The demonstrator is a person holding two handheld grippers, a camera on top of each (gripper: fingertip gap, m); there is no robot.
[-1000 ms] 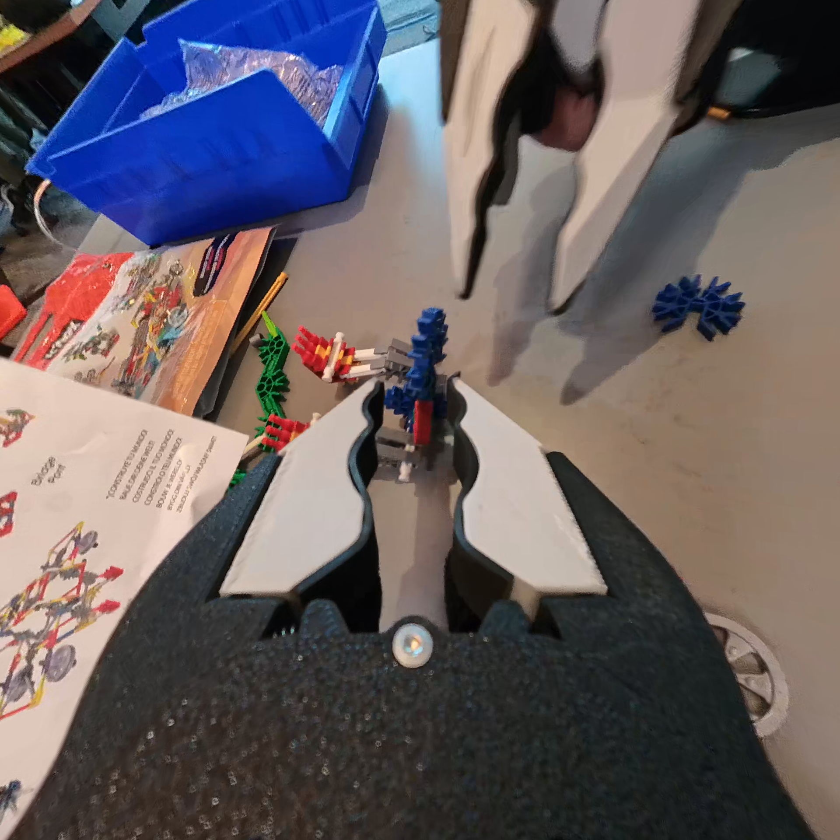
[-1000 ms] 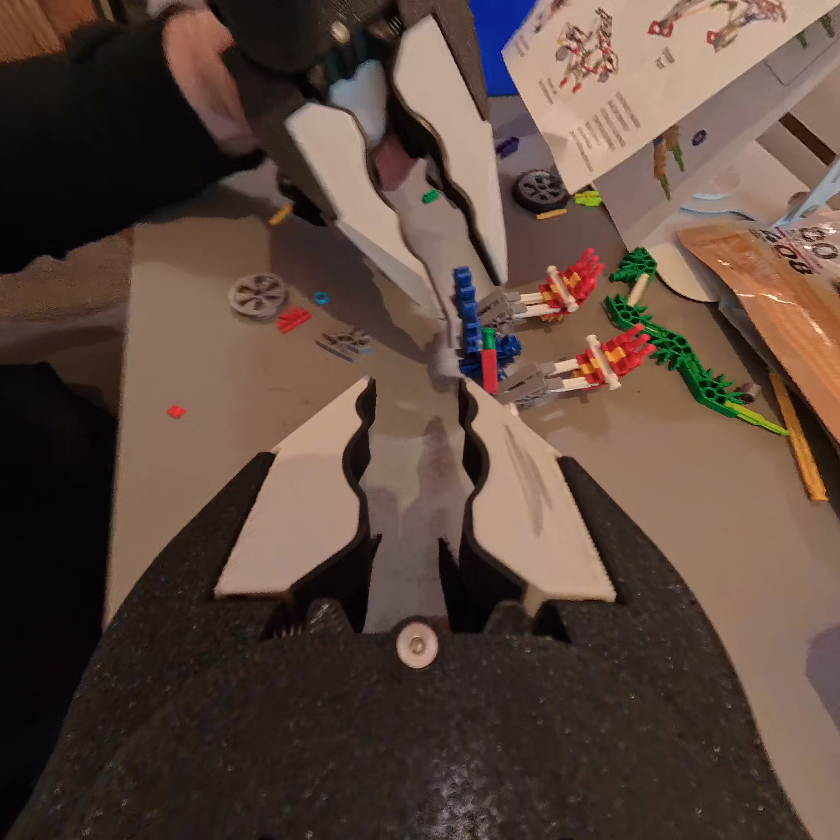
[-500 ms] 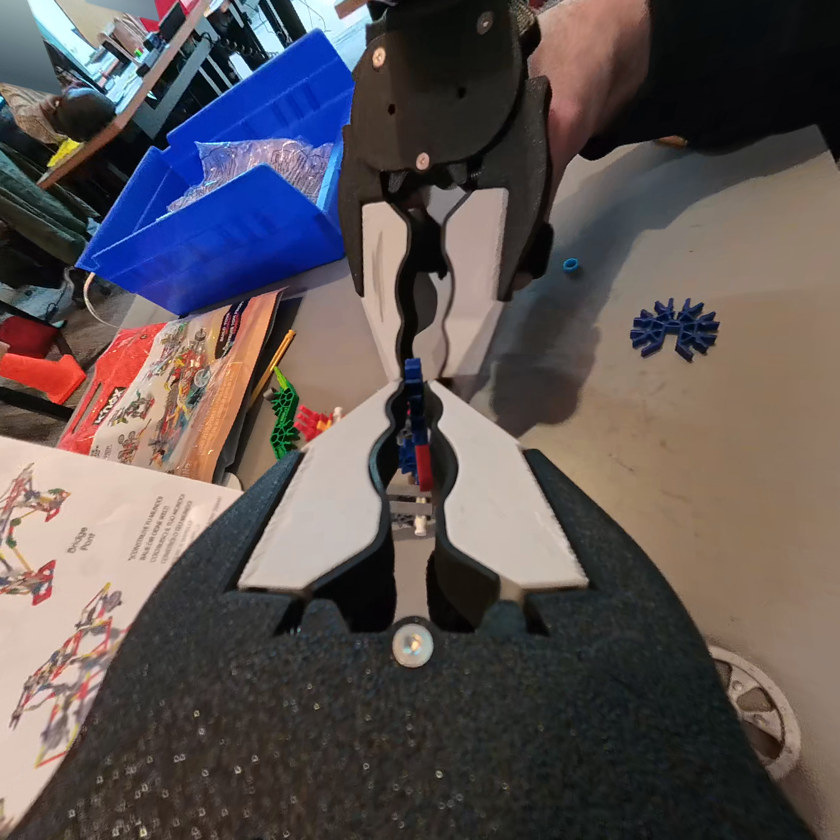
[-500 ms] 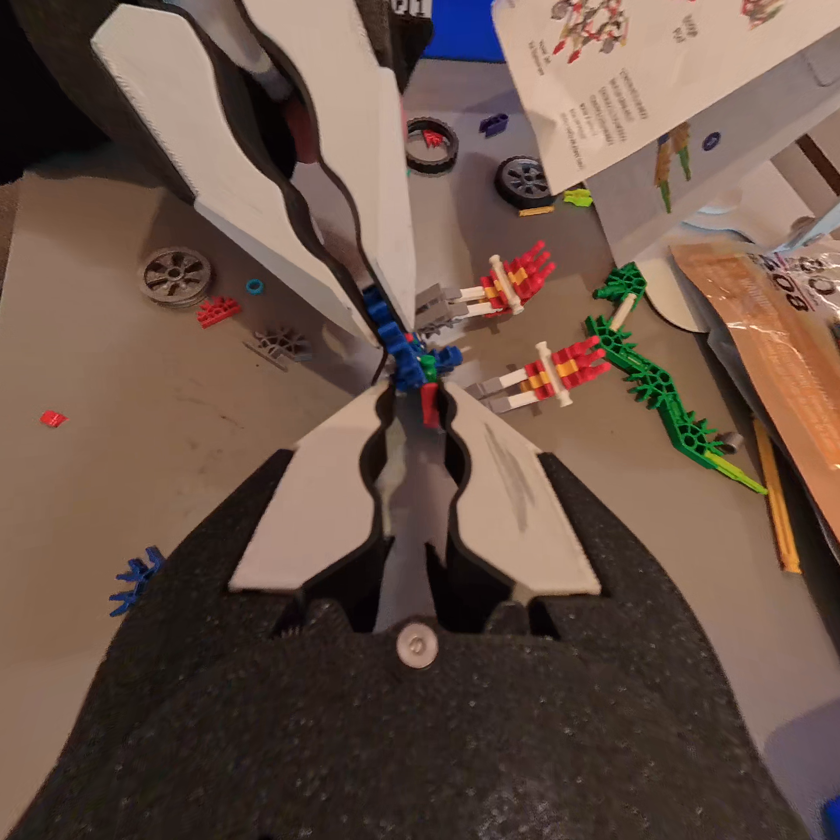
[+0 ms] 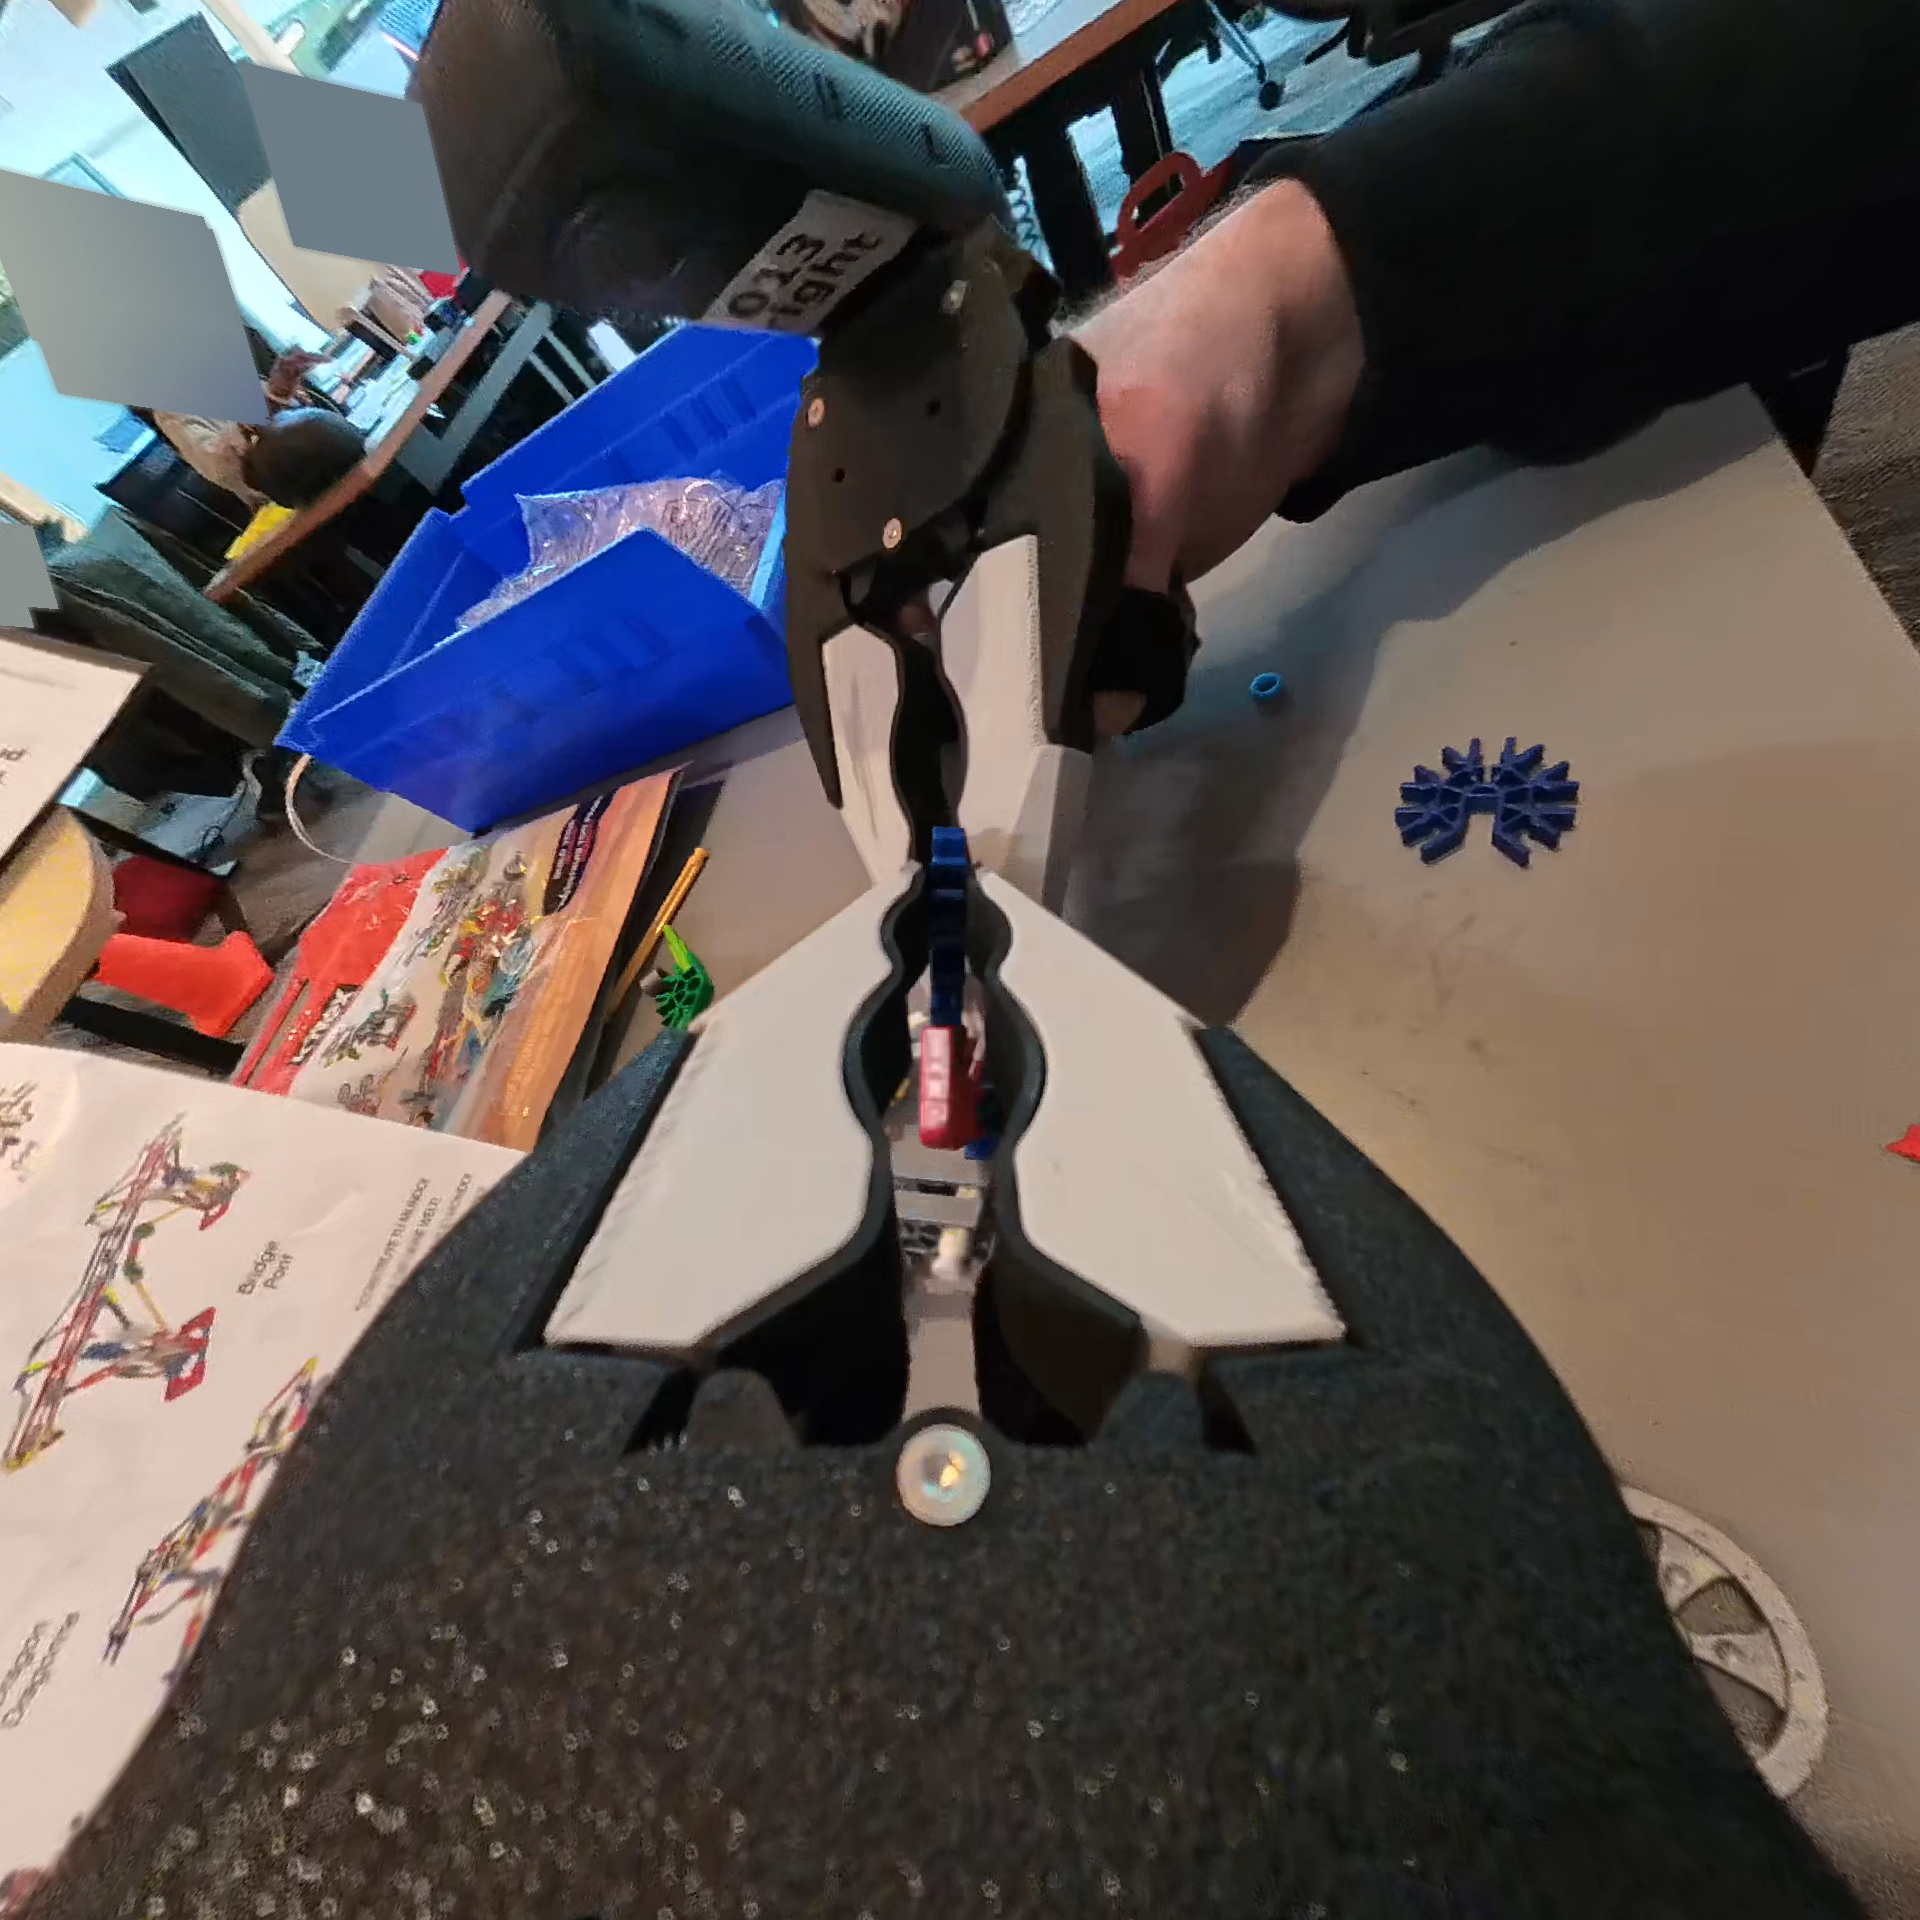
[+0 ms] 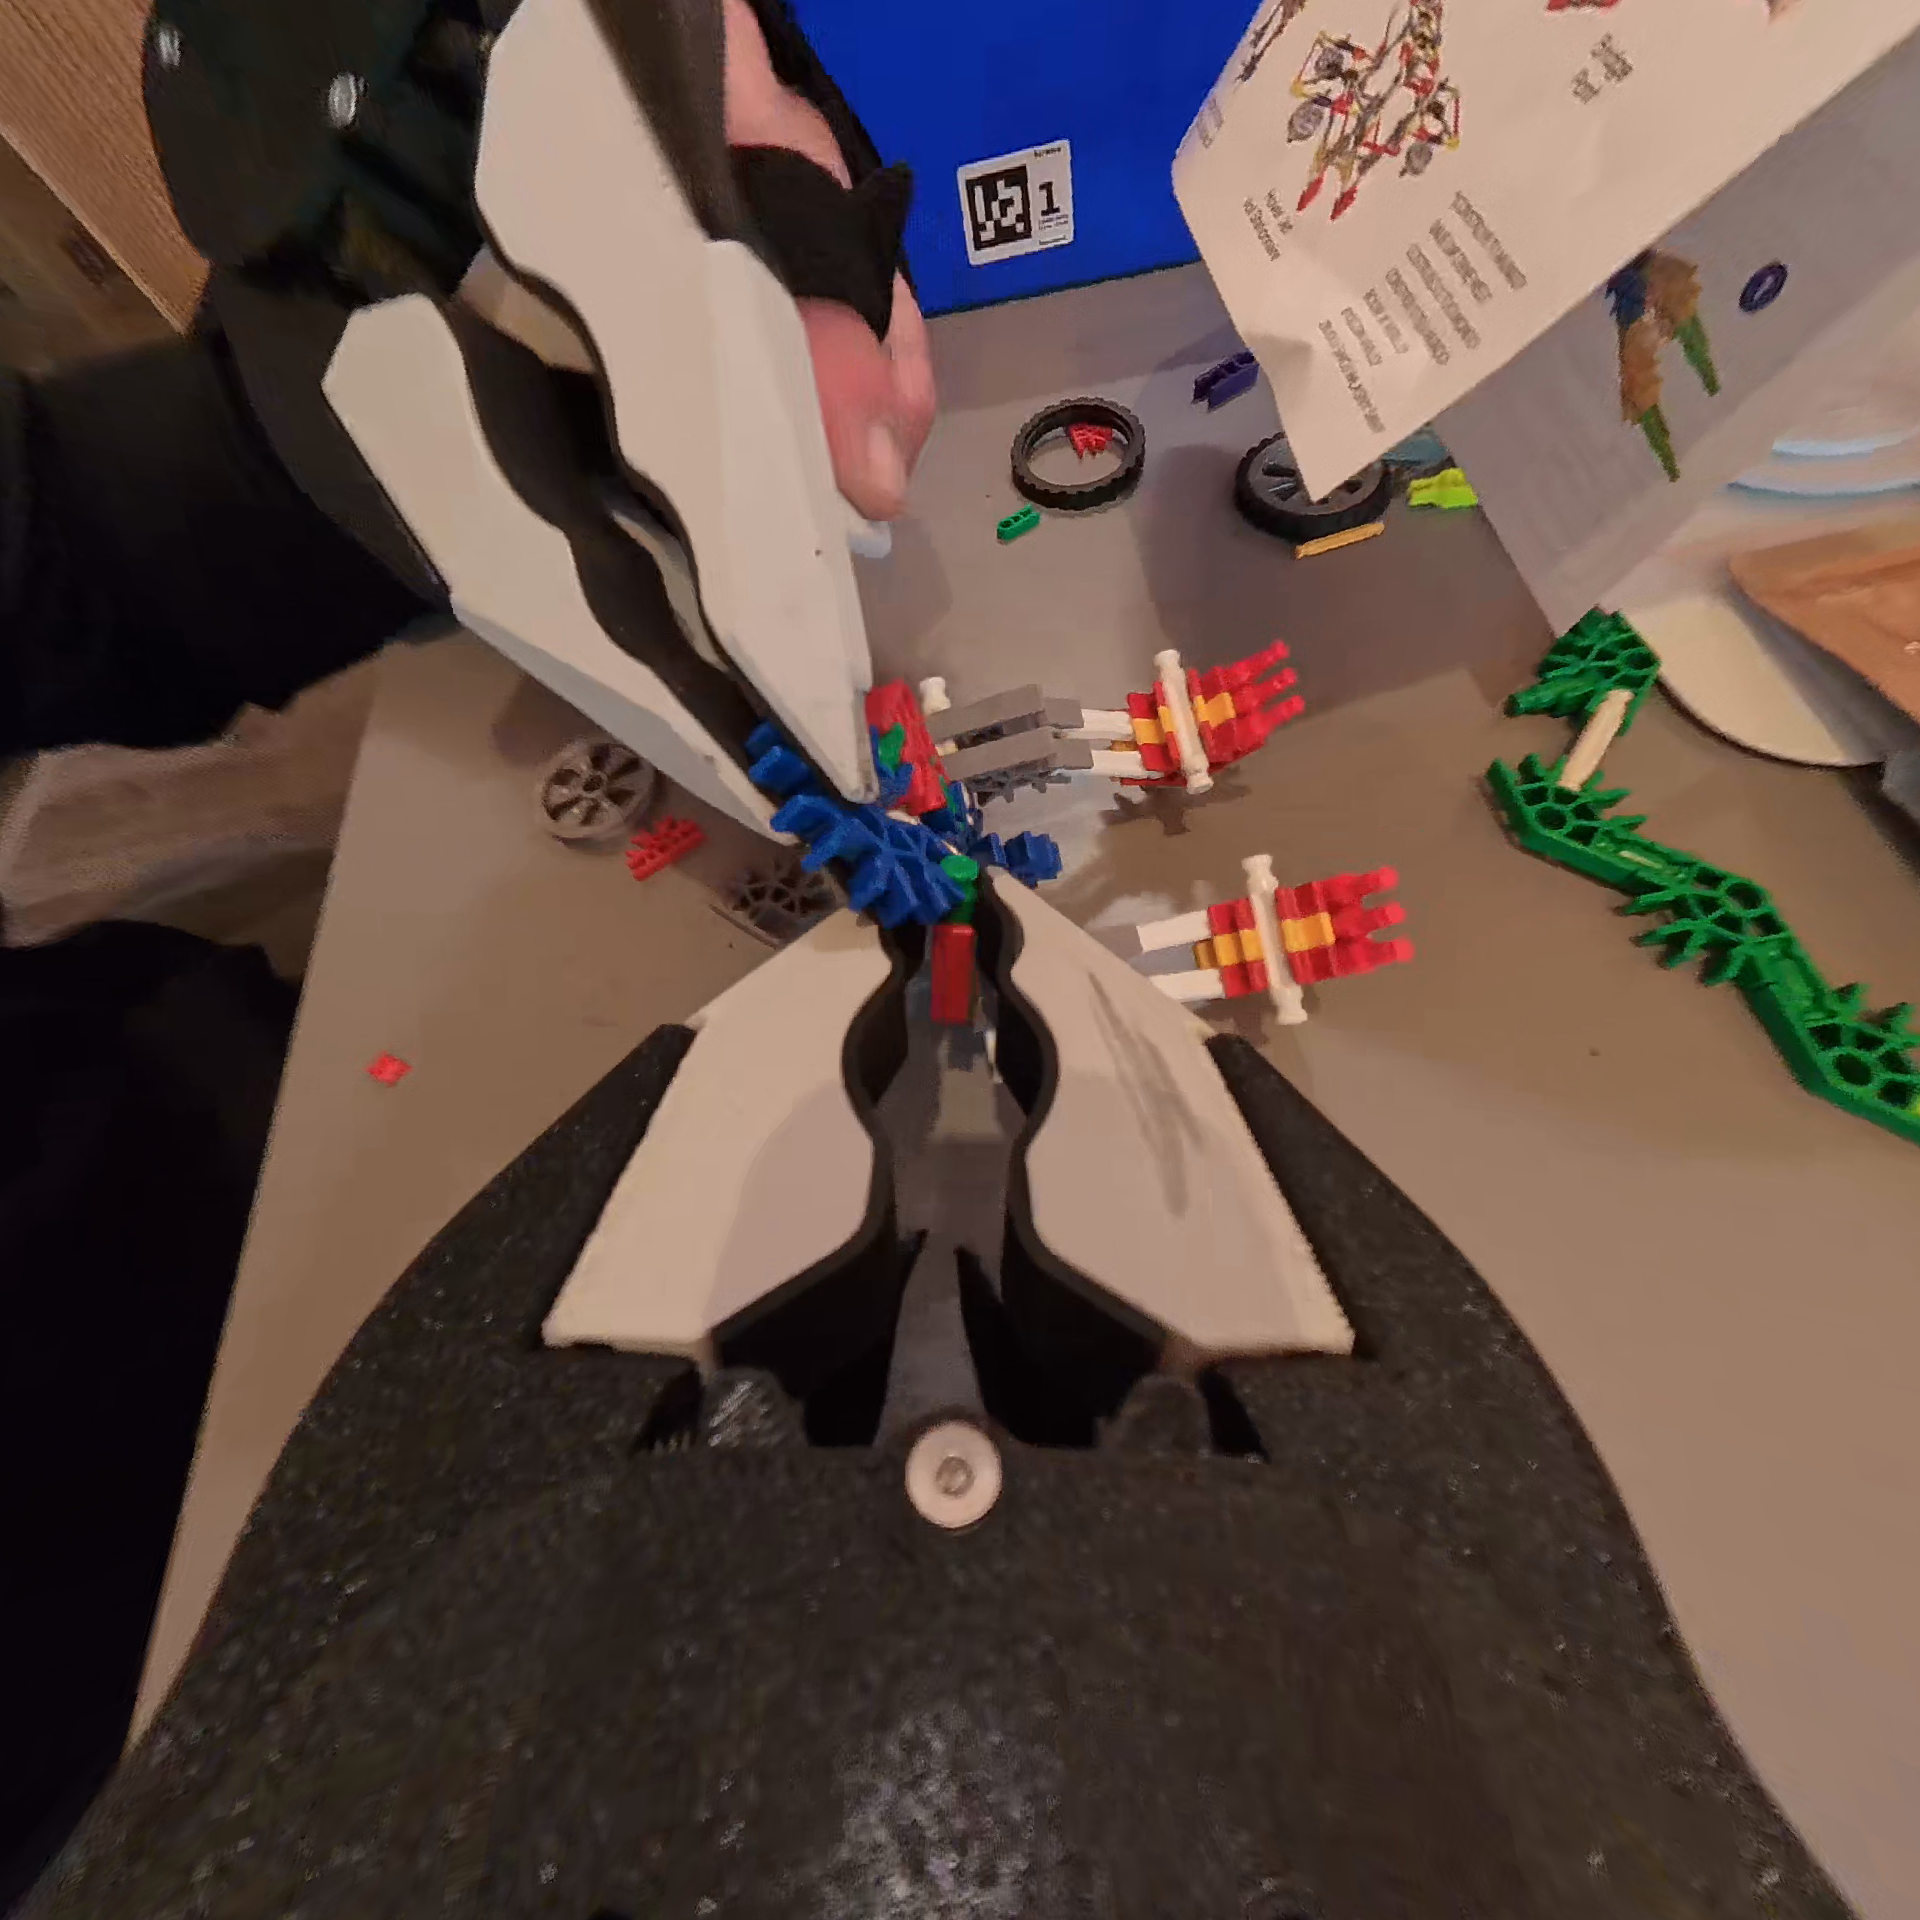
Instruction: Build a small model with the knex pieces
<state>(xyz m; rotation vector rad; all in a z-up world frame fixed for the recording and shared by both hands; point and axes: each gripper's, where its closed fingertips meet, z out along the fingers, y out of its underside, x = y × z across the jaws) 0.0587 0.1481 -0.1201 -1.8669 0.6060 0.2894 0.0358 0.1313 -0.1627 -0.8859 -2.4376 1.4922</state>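
Note:
A toy assembly has blue snowflake connectors [image 6: 883, 857], a red connector [image 6: 951, 971], grey pieces and two arms of white rods with red and yellow ends [image 6: 1210, 717]. My left gripper [image 5: 948, 878] is shut on the edge of a blue connector [image 5: 948, 914], with a red piece [image 5: 943, 1086] between its fingers. My right gripper [image 6: 945, 914] is shut on the red connector and a green rod from the opposite side. Each gripper's tips meet the other's at the blue hub. The left gripper shows in the right wrist view [image 6: 831, 805].
A blue bin [image 5: 540, 665] holding plastic bags stands at the back left, with an orange printed bag [image 5: 468, 956] and an instruction sheet [image 5: 156, 1299] beside it. A loose blue connector [image 5: 1486, 800], grey wheels [image 5: 1745, 1642], black tyres [image 6: 1081, 452] and a green chain [image 6: 1714, 904] lie on the grey table. One gripper's finger ends stand about 5 cm off the other's.
Both grippers have closed in from opposite sides and shut on the blue and red hub. The assembly has turned, and both wrist views have tilted upward.

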